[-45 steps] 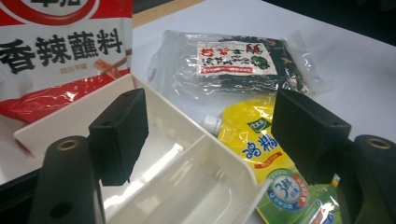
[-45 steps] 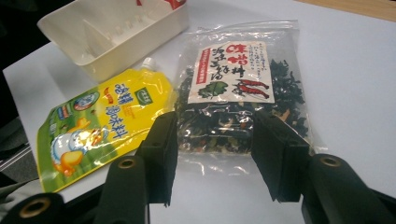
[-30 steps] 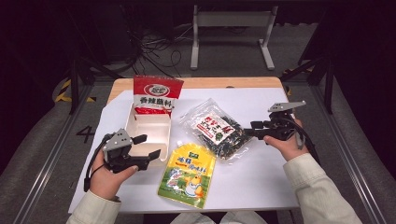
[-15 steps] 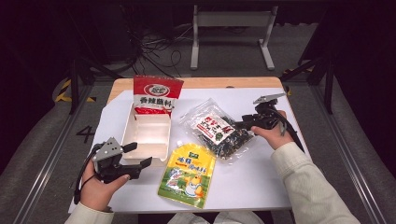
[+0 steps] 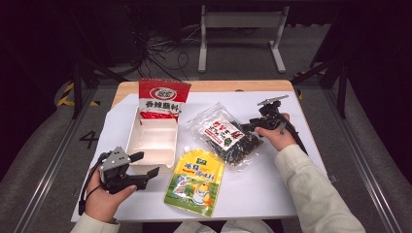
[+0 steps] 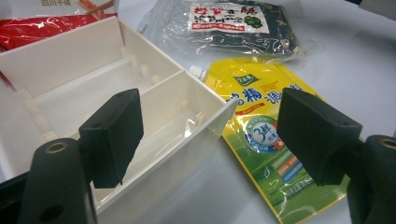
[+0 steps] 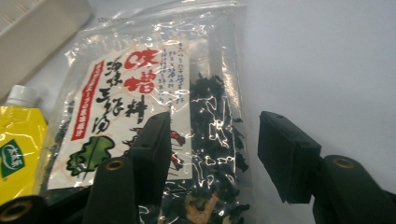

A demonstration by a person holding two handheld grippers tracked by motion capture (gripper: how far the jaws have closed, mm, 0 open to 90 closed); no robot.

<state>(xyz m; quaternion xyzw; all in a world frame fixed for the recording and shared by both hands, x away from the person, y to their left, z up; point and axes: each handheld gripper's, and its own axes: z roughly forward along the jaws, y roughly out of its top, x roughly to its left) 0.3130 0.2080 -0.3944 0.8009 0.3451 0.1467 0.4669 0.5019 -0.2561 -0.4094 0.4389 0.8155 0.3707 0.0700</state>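
Right claw (image 5: 247,127) has dropped in toward the seaweed bag (image 5: 227,134), jaws just been opening, now wide w/ nothing pinched; bag lies flat on surface (image 5: 272,194), right of white divided box (image 5: 153,141). Left claw (image 5: 149,165) wide, empty, near box's front edge, beside yellow pouch (image 5: 194,180).

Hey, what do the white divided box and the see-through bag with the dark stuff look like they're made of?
The white box looks like rigid moulded plastic with a matte, slightly satin finish: thin even walls, moulded ribs and a divider. The clear bag looks like thin glossy plastic film: it crinkles, throws sharp glints, and the dark flakes show through. Its red and white label could be paper or print; I cannot tell.
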